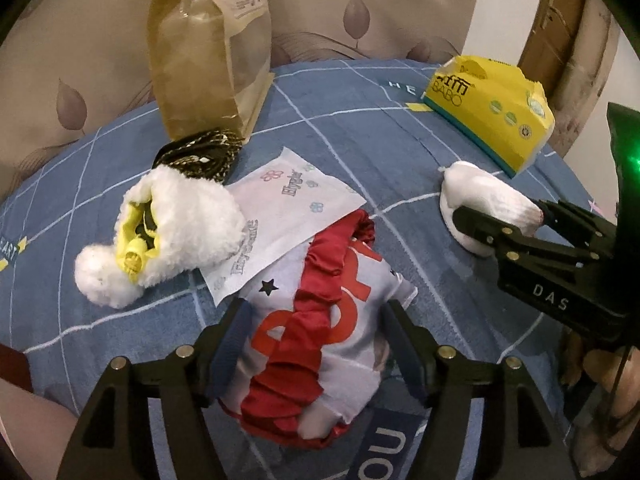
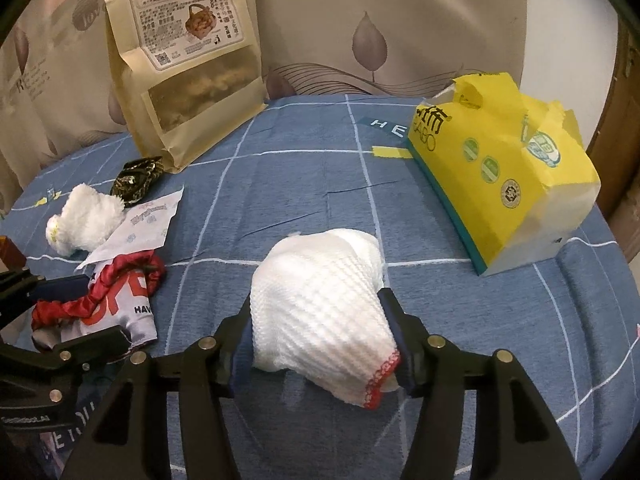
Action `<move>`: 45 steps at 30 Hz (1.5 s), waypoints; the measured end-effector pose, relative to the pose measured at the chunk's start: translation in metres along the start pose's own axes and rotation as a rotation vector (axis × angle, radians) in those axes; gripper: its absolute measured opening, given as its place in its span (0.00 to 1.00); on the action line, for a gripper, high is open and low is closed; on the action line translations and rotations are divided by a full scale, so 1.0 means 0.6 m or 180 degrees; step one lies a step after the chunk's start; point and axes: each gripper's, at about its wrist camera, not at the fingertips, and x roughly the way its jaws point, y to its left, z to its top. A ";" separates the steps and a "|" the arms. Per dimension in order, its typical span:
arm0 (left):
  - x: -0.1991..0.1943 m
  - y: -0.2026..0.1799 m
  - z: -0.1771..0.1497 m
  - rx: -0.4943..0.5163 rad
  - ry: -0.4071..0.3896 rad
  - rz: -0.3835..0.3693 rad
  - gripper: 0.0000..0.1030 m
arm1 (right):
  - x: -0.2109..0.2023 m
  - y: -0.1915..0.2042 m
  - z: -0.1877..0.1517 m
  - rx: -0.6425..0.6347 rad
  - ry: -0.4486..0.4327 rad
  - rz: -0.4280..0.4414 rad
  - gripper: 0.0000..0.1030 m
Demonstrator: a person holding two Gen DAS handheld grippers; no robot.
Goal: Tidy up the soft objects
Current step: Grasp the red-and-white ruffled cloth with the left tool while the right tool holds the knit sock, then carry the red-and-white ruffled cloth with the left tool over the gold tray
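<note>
- The left gripper (image 1: 320, 344) is standing wide open over the red and white printed fabric pouch with a gathered red band (image 1: 316, 344); its two fingers are flanking the pouch, and I cannot tell if the pads are touching it.
- This pouch is lying on the blue checked bed sheet with white lines (image 1: 340, 152), near the front edge of the bed. Its long axis is running from the front edge toward the middle, and the red band is following the same line.
- The right gripper (image 2: 320, 344) is partly open around the white knitted cotton glove with a red cuff edge (image 2: 324, 312). The glove is sitting between the fingers, with the pads close at its sides, but the pressing is not clear.
- The glove is lying in the middle of the sheet, its red cuff pointing toward the front edge and its closed end pointing toward the back.
- The white fluffy plush item with a yellow inside (image 1: 160, 236) is resting near the left edge, touching the white printed plastic packet (image 1: 280, 224), which is partly lying on the pouch.
- The dark patterned bundle of cloth (image 1: 200, 156) is lying just before the tall brown paper snack bag (image 2: 184, 68) at the back edge.
- The yellow tissue pack (image 2: 504, 168) is standing near the right back corner.
</note>
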 end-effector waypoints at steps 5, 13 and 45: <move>-0.017 0.010 -0.011 -0.0136 -0.0027 0.0014 0.31 | 0.002 0.004 0.001 -0.0039 0.0013 -0.0001 0.58; -0.047 0.009 -0.022 -0.0238 -0.0020 -0.0061 0.22 | 0.006 0.016 0.002 -0.0127 0.0037 -0.0100 0.60; -0.364 0.142 -0.104 -0.0662 -0.0772 0.0451 0.22 | 0.010 0.027 0.001 -0.0268 0.0067 -0.0210 0.65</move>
